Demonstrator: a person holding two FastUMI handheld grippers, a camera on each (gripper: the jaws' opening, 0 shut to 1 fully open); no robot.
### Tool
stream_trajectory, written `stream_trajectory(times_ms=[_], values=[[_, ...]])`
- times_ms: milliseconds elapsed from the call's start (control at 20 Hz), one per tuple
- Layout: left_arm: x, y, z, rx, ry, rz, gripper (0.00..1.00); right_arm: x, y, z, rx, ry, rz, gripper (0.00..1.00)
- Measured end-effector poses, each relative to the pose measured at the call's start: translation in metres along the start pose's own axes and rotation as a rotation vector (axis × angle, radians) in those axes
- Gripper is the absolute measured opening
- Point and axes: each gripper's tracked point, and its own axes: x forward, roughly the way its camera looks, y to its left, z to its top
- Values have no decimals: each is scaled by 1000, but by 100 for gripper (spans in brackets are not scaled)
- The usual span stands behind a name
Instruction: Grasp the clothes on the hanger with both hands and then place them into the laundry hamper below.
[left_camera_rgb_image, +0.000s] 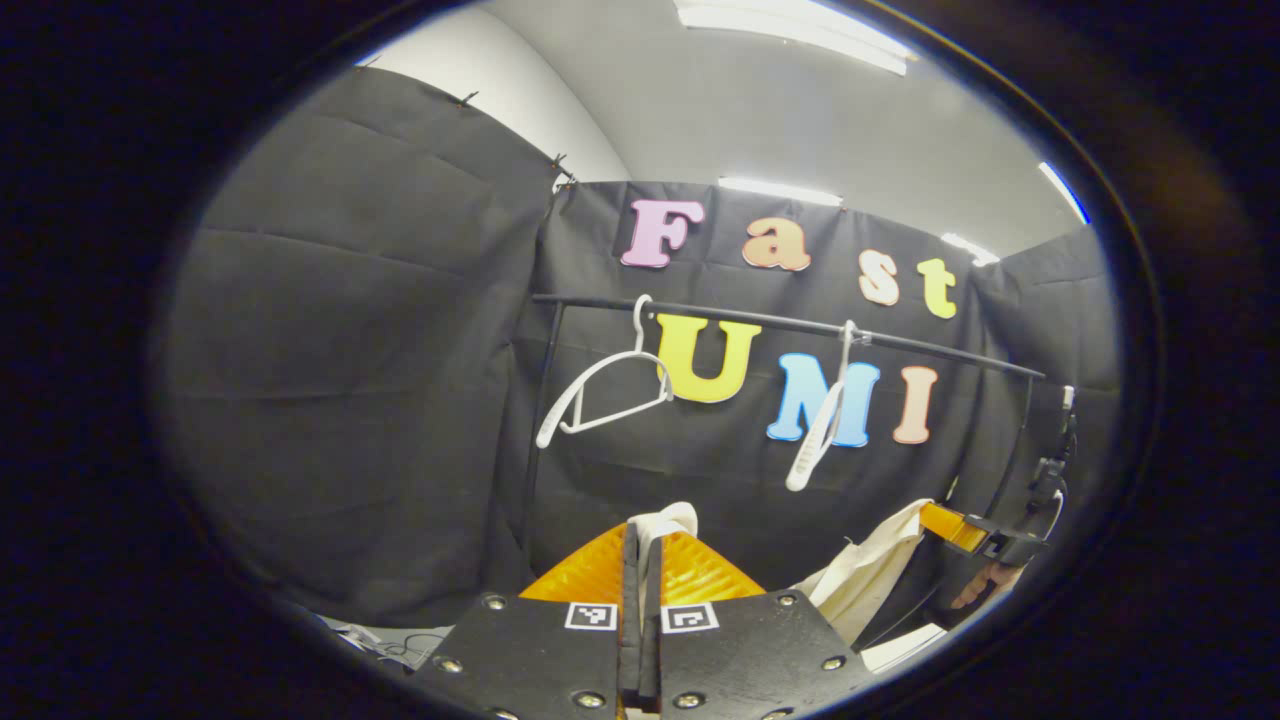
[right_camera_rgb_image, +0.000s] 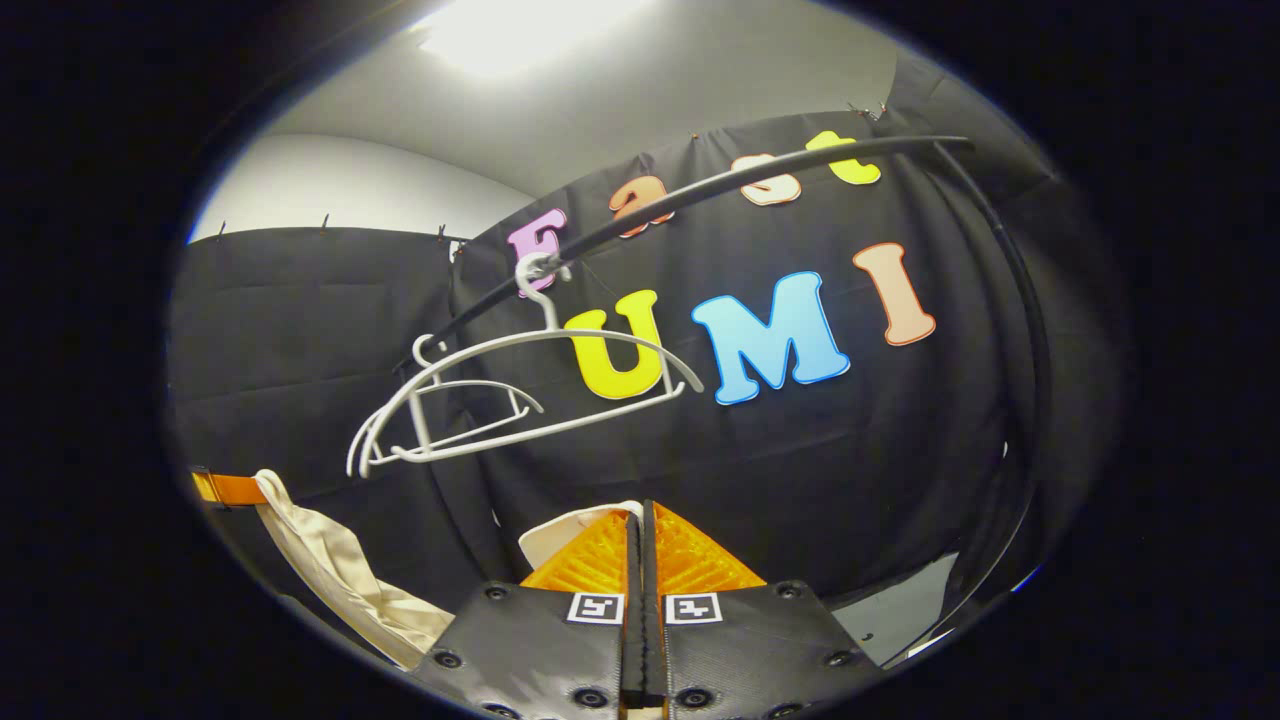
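Note:
A cream-white garment hangs between both grippers, off the hangers. In the left gripper view my left gripper (left_camera_rgb_image: 645, 530) is shut on a fold of the garment (left_camera_rgb_image: 665, 522). The rest of the cloth (left_camera_rgb_image: 860, 575) drapes at lower right, up to the right gripper (left_camera_rgb_image: 985, 540) and the hand (left_camera_rgb_image: 985, 590) holding it. In the right gripper view my right gripper (right_camera_rgb_image: 640, 515) is shut on another edge of the garment (right_camera_rgb_image: 570, 535). The cloth (right_camera_rgb_image: 330, 565) sags leftward to the left gripper (right_camera_rgb_image: 225, 488). Two bare white hangers (left_camera_rgb_image: 600, 395) (left_camera_rgb_image: 825, 430) stay on the black rail (left_camera_rgb_image: 800, 325).
The rail's uprights stand at left (left_camera_rgb_image: 540, 430) and right (left_camera_rgb_image: 1015, 450). In the right gripper view the two hangers (right_camera_rgb_image: 520, 400) overlap under the curved rail (right_camera_rgb_image: 760, 170). Black cloth walls close in behind and on the sides. Pale floor (right_camera_rgb_image: 900, 610) shows low down.

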Motion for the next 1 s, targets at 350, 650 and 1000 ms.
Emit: stream_trajectory(times_ms=[350, 650, 1000], values=[[-28, -31, -45, -8, 51, -167, 1, -50, 95, -57, -15, 99, 102, 1], [-29, -44, -98, -29, 110, -244, 0, -63, 139, -110, 106, 219, 160, 1], [-29, -5, -137, -67, 157, -177, 1, -62, 175, -136, 240, 300, 182, 1]])
